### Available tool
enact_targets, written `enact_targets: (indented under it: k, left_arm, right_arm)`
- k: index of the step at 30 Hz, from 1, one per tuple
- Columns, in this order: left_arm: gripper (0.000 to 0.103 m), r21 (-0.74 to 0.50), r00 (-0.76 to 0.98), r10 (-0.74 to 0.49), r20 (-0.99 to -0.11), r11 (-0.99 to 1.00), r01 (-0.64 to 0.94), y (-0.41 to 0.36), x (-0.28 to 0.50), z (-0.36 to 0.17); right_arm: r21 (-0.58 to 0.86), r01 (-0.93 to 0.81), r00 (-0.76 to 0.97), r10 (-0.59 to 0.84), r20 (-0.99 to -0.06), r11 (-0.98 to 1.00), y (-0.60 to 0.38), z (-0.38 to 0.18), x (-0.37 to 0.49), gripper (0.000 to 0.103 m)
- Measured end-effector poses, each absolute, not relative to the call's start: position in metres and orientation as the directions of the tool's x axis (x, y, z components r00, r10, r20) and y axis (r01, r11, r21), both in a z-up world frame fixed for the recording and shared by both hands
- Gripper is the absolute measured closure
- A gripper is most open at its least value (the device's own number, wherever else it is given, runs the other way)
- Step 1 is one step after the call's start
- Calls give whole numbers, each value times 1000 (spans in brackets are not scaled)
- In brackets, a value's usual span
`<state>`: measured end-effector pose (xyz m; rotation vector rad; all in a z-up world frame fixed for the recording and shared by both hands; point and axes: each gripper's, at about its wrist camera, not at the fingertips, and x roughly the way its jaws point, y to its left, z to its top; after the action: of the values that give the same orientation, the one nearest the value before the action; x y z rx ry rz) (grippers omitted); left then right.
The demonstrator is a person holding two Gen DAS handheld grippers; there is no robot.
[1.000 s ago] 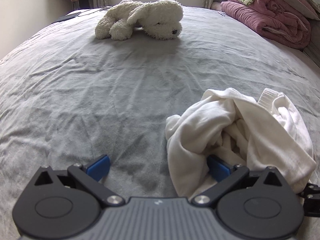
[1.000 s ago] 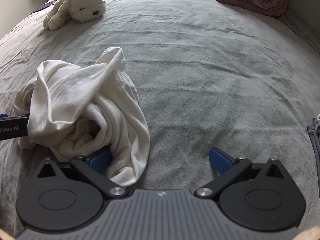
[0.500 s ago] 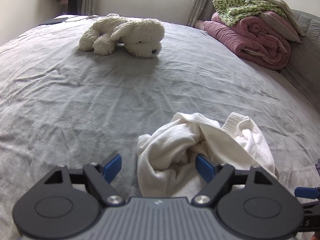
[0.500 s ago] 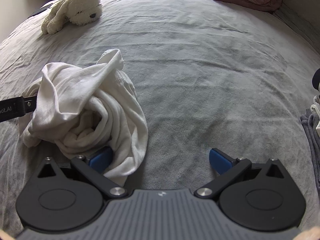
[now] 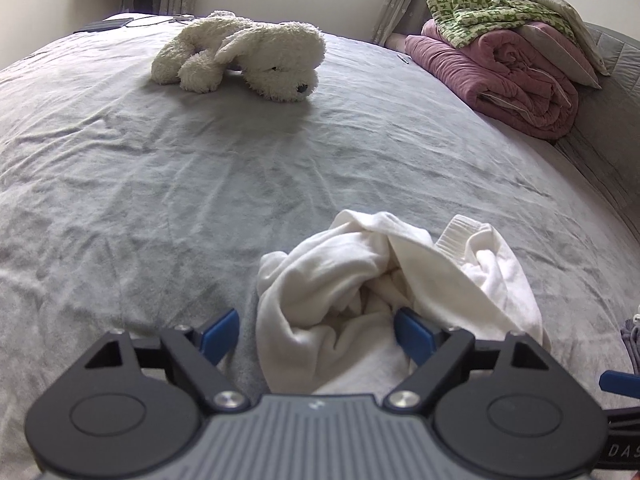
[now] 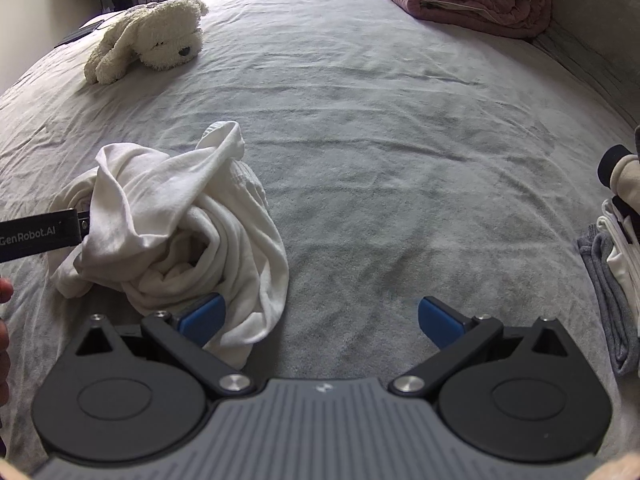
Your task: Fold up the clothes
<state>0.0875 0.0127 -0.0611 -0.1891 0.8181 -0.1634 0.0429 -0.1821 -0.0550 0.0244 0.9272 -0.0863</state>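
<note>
A crumpled white garment [image 5: 384,288] lies in a heap on the grey bed [image 5: 200,184]; it also shows in the right wrist view [image 6: 180,224]. My left gripper [image 5: 316,334] is open, its jaws on either side of the heap's near edge with cloth between them. My right gripper [image 6: 320,316] is open, its left fingertip [image 6: 202,316] against the heap's right edge, the rest over bare sheet. The left gripper's body [image 6: 40,234] shows at the heap's left side.
A white plush dog [image 5: 244,56] lies at the far side of the bed. Rolled pink and green quilts [image 5: 504,52] are stacked at the far right. A pile of folded clothes [image 6: 616,264] sits at the right edge of the bed.
My left gripper has shifted right and tilted up, so the heap's near edge now sits between its jaws. My right gripper has drawn back slightly; the folded pile came into view.
</note>
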Motion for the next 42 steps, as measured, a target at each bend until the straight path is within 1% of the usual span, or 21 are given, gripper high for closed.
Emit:
enact_targets:
  k: [3,5,11,20,21,22,24,25,27,28,30,33,36,42]
  left_arm:
    - [33,-230,671,-233,-704,969,94,8,84,-59]
    - [37,-218,671,-231,-704,970,105,5,82,-58]
    - [47,-200,667,-237,-706,971,133,2,75,-56]
    - [47,-195,661,-246,-709,969,151,3,70,-58]
    - [48,-193,661,-245,-709,969,152,3,69,-57]
    - [50,-191,662,-246,-708,969,155,2,68,-57]
    - [60,-189,664,-250,-705,968,165,1,65,-55]
    - [62,-188,665,-253,-703,967,170,0,63,-54]
    - [70,-185,665,-257,-701,966,178,-1,59,-52]
    - [71,-186,665,-259,-701,966,180,-1,57,-52]
    - [77,-186,663,-262,-701,965,185,-1,53,-50]
    - [82,-187,664,-268,-698,963,192,0,46,-47]
    - [86,-203,658,-286,-696,958,201,2,40,-43]
    - [87,-227,645,-325,-692,946,233,1,26,-37]
  right_arm:
    - [-21,89,604,-70,-794,996,-183,-53,41,0]
    - [-24,91,608,-74,-790,996,-184,-51,40,0]
    - [-25,98,613,-80,-786,995,-187,-49,38,0]
    - [-19,99,619,-76,-782,995,-188,-47,34,0]
    - [-18,99,620,-76,-781,995,-188,-47,34,0]
    - [-18,98,622,-75,-780,995,-188,-47,34,0]
    - [-18,98,624,-75,-777,995,-188,-46,34,0]
    - [-18,97,626,-76,-776,995,-188,-45,34,0]
    - [-20,97,630,-77,-773,995,-187,-45,34,0]
    - [-20,96,631,-77,-772,995,-187,-44,34,0]
    - [-19,95,634,-75,-770,995,-188,-43,33,0]
    - [-16,92,638,-71,-766,996,-188,-42,32,0]
    - [-17,91,641,-72,-764,996,-187,-41,31,0]
    - [-16,89,648,-70,-759,996,-187,-40,29,0]
